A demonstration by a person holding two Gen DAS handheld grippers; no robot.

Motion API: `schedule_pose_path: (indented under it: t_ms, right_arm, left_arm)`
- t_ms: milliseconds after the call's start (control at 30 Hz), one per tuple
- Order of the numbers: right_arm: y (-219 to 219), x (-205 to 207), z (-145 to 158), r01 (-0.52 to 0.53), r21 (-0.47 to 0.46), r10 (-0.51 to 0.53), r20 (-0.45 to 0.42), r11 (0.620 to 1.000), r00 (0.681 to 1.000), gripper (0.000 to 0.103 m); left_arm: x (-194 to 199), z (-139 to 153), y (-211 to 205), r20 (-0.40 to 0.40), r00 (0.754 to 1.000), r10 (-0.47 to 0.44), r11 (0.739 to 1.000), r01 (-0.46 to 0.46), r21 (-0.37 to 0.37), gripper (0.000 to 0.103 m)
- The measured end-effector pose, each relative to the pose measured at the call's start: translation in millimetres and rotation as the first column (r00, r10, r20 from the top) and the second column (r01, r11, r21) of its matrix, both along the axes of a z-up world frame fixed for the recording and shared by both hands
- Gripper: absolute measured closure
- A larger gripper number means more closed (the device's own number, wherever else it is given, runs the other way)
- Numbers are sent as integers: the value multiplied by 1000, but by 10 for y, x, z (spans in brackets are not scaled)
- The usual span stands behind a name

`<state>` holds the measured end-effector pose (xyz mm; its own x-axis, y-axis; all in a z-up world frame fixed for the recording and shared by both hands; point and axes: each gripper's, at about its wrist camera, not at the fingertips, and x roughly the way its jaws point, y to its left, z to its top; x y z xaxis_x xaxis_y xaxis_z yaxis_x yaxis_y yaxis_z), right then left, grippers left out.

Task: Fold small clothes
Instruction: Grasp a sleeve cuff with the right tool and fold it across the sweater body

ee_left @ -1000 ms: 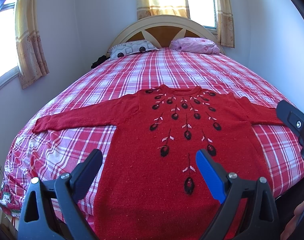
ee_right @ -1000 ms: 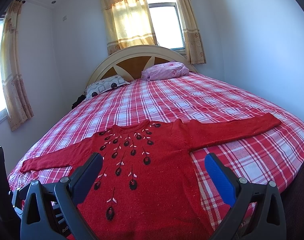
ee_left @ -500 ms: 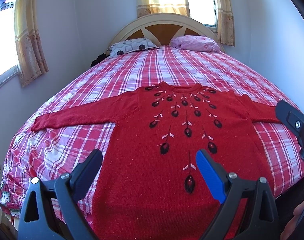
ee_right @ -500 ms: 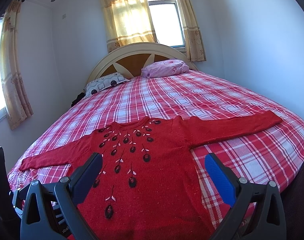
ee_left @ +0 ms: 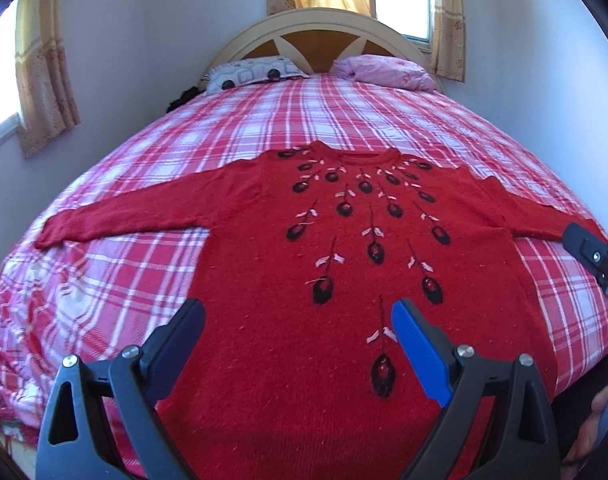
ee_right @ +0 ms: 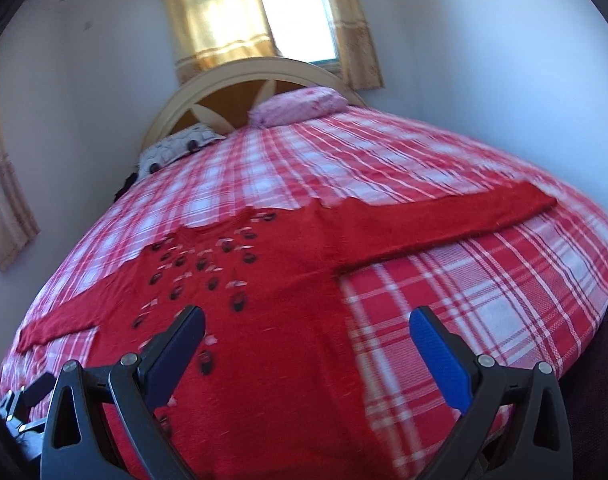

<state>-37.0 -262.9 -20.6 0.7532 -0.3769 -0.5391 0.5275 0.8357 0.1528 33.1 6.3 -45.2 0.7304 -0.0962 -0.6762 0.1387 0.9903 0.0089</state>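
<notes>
The red sweater (ee_left: 356, 280) lies flat, front side up, on the near half of the bed (ee_left: 344, 120), with both sleeves spread to the sides. Its left sleeve (ee_left: 124, 220) ends close to the bed's left edge; its right sleeve (ee_right: 444, 224) reaches near the right edge. The hem lies at the near edge of the bed. The left gripper (ee_left: 298, 326) hovers over the lower body with fingers wide apart, holding nothing. The right gripper (ee_right: 306, 330) is also wide open and empty, above the sweater's right side. Much checked cover stays free toward the pillows (ee_left: 384, 72).
</notes>
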Motion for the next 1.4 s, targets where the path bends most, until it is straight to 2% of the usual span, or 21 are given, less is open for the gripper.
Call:
schedule_pose_path:
  t_ms: [67,167,300,433,533,600,700,800,900,967,1000,1067,1100,1167,1300,1400]
  right_arm:
    - [-282,-26,-13,53,8,-53,13,999,998,1]
    - [-882,-138,21,198,9,-198,28,980,980,1]
    - [-1885,-452,136,401,49,-404,90,915,910,1]
    - [-2694,-443,217,466,-59,-467,-3,883,884,1]
    - [-3269,-439,155,489,-5,-488,-59,872,871,3]
    - [-3574,-376,62,512,19,-507,-110,859,855,14]
    - [-3792,-265,-98,487,48,-473,-174,872,864,20]
    - [-3921,-166,-323,494,71,-462,-261,867,848,22]
    - [-3822,-100,-393,476,-25,-463,-283,879,840,25]
    - [-3776,-52,-409,432,-47,-426,-289,901,857,47]
    - [-3746,-37,-396,410,-51,-406,-300,911,864,52]
    - [-3736,-32,-357,389,-26,-378,-306,921,874,70]
    - [-3735,-30,-336,385,-12,-370,-305,923,878,78]
    - [-3712,-25,-284,385,24,-362,-293,923,885,83]
    - [-3507,-6,-34,366,78,-343,-217,927,914,84]
    - [-3084,132,346,263,73,-251,-142,962,958,84]
  left_arm:
    - [88,-50,-5,-13,1000,-25,999,25,-23,6]
    - [234,-117,-19,-34,999,-34,999,33,-40,6]
    - [431,-166,-63,-52,998,-36,998,34,-52,7]
    - [610,-162,-141,-39,998,-47,998,45,-36,7]
    - [715,-170,-198,-44,998,-47,999,46,-28,7]
    - [767,-183,-229,-52,997,-49,998,48,-27,7]
    - [811,-202,-263,-62,996,-57,998,57,-13,7]
    - [840,-223,-271,-65,996,-55,998,56,8,7]
    - [883,-254,-240,-80,996,-48,999,49,11,7]
    - [891,-274,-207,-86,995,-43,999,43,6,7]
    - [904,-287,-200,-89,995,-39,999,40,5,7]
    - [919,-321,-173,-103,994,-32,999,32,-1,7]
    - [921,-330,-163,-108,994,-31,1000,30,-4,7]
    - [908,-336,-124,-116,993,-30,999,28,-17,7]
    - [868,-306,-44,-96,995,-24,999,21,-32,6]
    - [872,-284,59,-85,996,-4,999,0,-48,6]
